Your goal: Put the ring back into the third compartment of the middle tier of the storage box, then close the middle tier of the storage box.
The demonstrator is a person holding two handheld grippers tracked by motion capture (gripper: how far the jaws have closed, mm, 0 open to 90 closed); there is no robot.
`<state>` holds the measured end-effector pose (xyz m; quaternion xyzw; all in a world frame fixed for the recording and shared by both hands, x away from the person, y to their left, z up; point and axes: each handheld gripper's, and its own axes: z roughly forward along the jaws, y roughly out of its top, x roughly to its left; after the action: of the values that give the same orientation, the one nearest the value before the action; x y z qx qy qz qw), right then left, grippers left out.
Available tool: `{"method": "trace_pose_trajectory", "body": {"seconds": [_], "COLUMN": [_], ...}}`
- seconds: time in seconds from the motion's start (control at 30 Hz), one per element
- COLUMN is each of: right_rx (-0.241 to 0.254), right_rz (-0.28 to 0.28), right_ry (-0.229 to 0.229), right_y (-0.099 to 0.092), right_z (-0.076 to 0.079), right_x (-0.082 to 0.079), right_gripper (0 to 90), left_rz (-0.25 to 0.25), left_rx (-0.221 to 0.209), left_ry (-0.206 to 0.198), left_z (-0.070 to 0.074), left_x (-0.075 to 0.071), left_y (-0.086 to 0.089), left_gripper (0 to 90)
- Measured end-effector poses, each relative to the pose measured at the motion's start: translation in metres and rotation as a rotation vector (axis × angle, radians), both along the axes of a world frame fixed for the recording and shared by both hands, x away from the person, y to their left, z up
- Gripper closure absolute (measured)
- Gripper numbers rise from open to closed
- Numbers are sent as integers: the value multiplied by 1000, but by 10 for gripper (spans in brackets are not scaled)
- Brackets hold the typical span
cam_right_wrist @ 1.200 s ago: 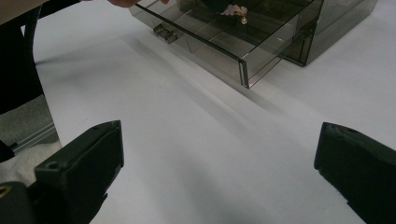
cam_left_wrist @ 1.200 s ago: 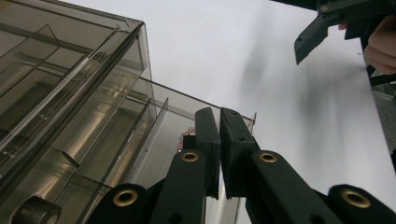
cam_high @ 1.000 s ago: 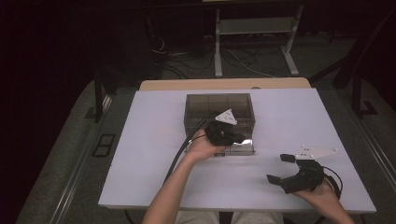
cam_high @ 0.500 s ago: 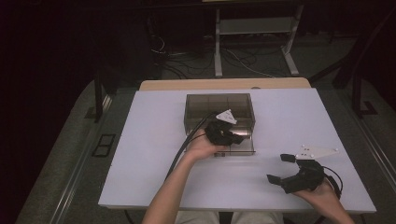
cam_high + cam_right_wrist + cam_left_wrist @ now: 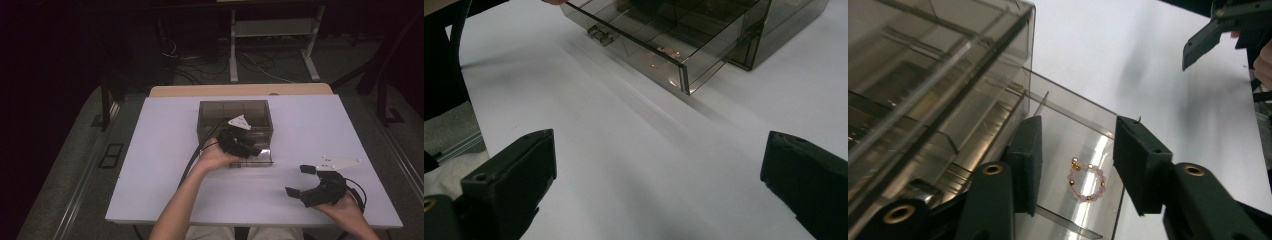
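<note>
Bead bracelet lies in the pulled-out drawer, ungrasped between the left gripper's parted fingers; the right gripper idles, wide open.

There was one smoky plastic box with one drawer pulled out, one bead bracelet inside it, and two grippers.

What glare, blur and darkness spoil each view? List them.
High view: dim surroundings, bright table. Left gripper view: glare streak on the drawer floor beside the bead bracelet; left claw soft, close. Right gripper view: right claw blurred, faint drawer shadow.
</note>
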<state>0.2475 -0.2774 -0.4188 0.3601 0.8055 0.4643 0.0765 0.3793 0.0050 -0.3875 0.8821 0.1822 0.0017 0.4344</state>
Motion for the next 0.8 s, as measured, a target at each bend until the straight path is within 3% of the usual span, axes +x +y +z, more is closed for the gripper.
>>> {"method": "trace_pose_trajectory", "body": {"seconds": [0.3,0.8], "right_rx": [-2,-2], "right_rz": [0,-2], "right_ry": [0,-1], "right_y": [1,1], "right_z": [0,-1], "right_x": [0,0], "right_gripper": [9,9], "left_rz": [38,75], "left_rx": [-41,-67], "left_ry": [-14,-26], "left_z": [13,18], "left_x": [-9,-23], "left_y": [12,34], "left_gripper": [482,473]}}
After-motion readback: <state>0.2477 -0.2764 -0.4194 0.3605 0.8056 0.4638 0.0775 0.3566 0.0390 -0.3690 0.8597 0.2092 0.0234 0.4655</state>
